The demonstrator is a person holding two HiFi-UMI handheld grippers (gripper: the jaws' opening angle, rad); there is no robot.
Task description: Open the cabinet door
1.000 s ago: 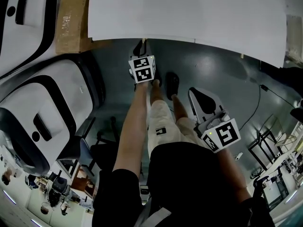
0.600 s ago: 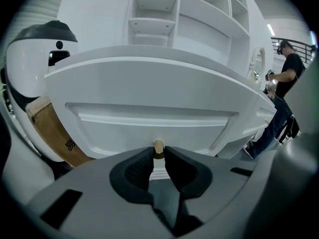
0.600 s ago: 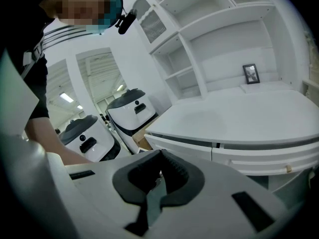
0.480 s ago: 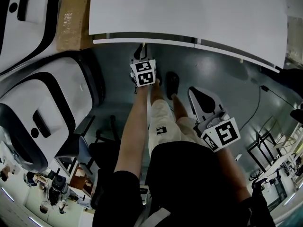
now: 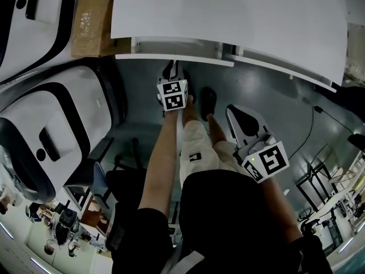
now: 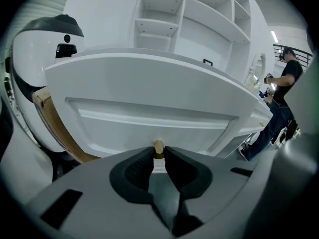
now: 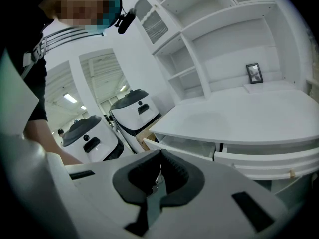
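Observation:
The white cabinet front (image 6: 149, 118) has a recessed panel and a small brass knob (image 6: 158, 146) at its lower middle. My left gripper (image 6: 158, 152) is shut on that knob, one black pad on each side. In the head view the front (image 5: 171, 55) stands out a little from under the white countertop (image 5: 228, 16), with the left gripper (image 5: 172, 72) right at it. In the right gripper view the same front (image 7: 184, 151) is pulled out, with a hollow showing behind it. My right gripper (image 7: 159, 157) hangs apart by the person's leg, jaws shut on nothing.
Two white machines with black bands (image 5: 51, 124) stand at the left, beside a cardboard box (image 5: 91, 21). A second closed front (image 7: 269, 158) sits to the right. Open shelves (image 6: 164, 19) rise above the counter, with a picture frame (image 7: 254, 72). Another person (image 6: 284, 93) stands at the far right.
The cabinet front has come out from under the countertop toward me. My left gripper has drawn back with the knob in it. The right gripper has stayed put.

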